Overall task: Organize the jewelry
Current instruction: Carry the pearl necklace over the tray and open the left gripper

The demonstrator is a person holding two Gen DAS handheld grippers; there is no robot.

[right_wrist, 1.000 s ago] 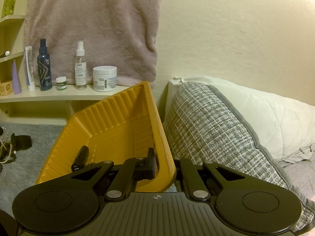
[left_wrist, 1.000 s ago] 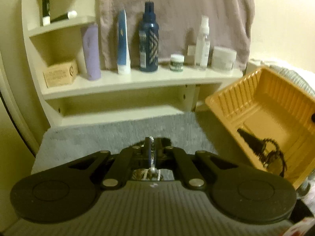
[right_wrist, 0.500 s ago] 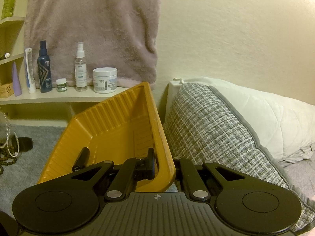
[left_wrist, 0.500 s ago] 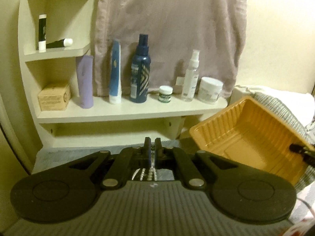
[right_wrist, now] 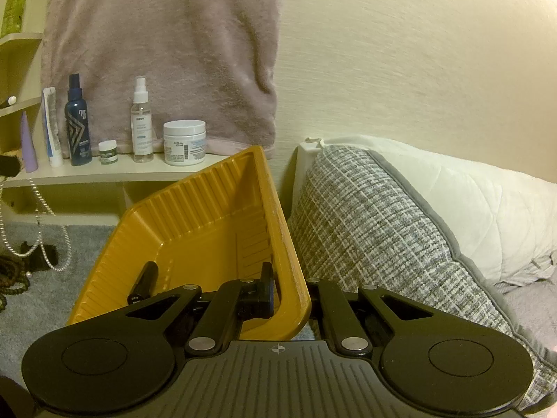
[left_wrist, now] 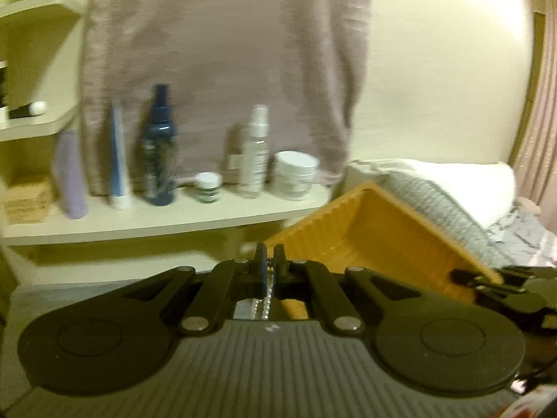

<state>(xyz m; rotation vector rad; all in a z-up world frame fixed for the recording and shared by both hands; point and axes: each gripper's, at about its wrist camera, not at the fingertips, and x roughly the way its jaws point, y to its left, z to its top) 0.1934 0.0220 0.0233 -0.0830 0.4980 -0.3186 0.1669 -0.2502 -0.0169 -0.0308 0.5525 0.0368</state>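
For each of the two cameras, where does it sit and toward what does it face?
Left wrist: on the left tool, facing the shelf; its shut fingers pinch a bead chain.
Right wrist: on the right tool, clamped on the tilted yellow tray, facing wall and pillows.
Shared: tray, shelf bottles, hanging towel.

- The tilted tray (right_wrist: 209,216) opens toward the left; its far wall and right rim block entry from the shelf and pillow sides.
- A black item (right_wrist: 142,280) lies in the tray's near part; the rest of its floor is bare.
- The right tongs (right_wrist: 289,289) clamp the tray's near corner, closing that side.
- The grey pillow (right_wrist: 376,230) stands just beside the tray's right rim.
- Bottles (right_wrist: 78,122) and jars (right_wrist: 183,142) line the shelf (right_wrist: 104,172) behind.
- Pearl strands (right_wrist: 41,230) hang at the left, over beads (right_wrist: 14,278) on the grey carpet (right_wrist: 87,240); open carpet lies between them and the tray.
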